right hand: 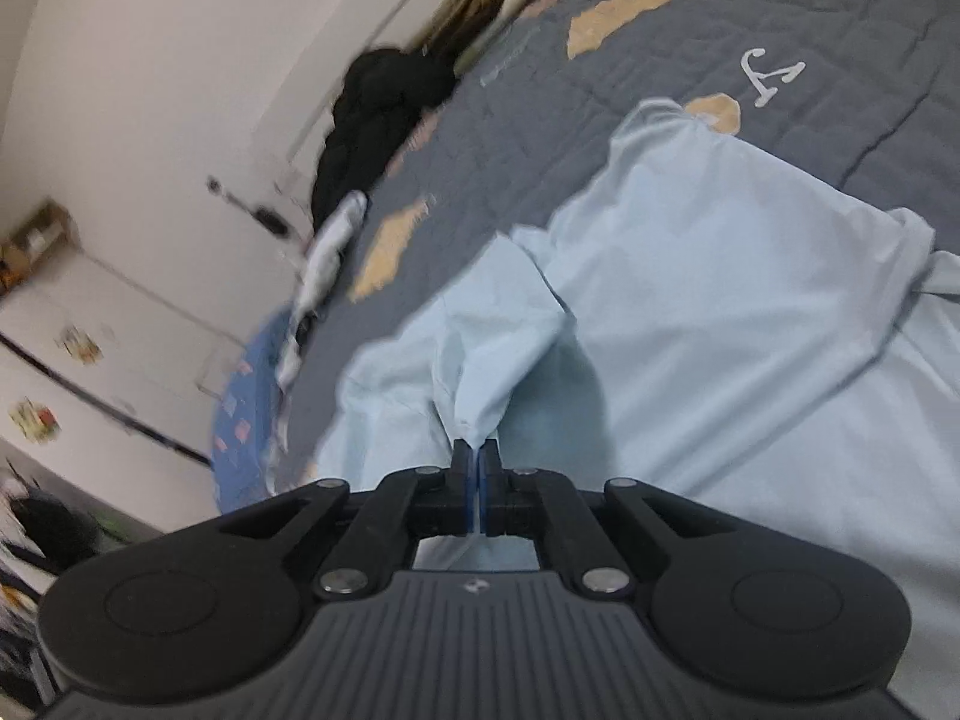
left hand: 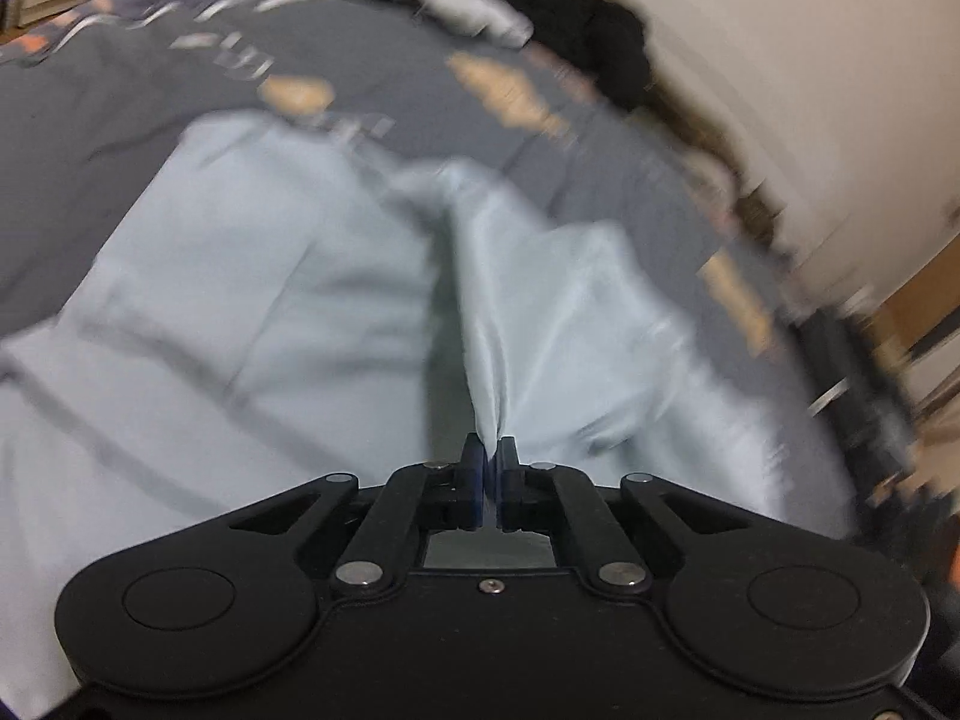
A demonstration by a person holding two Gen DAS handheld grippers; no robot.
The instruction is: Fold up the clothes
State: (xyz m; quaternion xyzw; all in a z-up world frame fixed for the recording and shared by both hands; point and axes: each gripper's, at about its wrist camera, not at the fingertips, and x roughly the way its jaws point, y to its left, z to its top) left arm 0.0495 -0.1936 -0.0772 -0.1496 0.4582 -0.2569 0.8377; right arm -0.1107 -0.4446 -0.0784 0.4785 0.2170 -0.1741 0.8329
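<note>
Left claw [left hand: 491, 444]: jaws are standing all but closed, pinching a thin ridge of the pale blue garment [left hand: 252, 276] between the blue pads. The cloth is rising from the pinch in a narrow tented fold, then spreading out to both sides. The left wrist view is smeared with blur, so fine detail of the fold is not readable.

Right claw [right hand: 476, 447]: jaws are likewise nearly together, gripping a bunched corner of the same pale blue garment [right hand: 720, 312]. The gathered cloth is standing up from the pads like a small cone; a shadow is falling on the fabric just to its right.

The garment is lying spread over a grey quilted bedspread [right hand: 600, 138], which is carrying tan patches and a white letter-like mark. It is covering most of the near part of the bed in both views.

Further out: a black heap of cloth [right hand: 378, 120] is sitting at the bed's edge against a white wall [right hand: 150, 60], with a crumpled silvery-grey piece [right hand: 327, 258] just beside it. A blue patterned cloth [right hand: 246, 408] is hanging at the bed's side below that.
</note>
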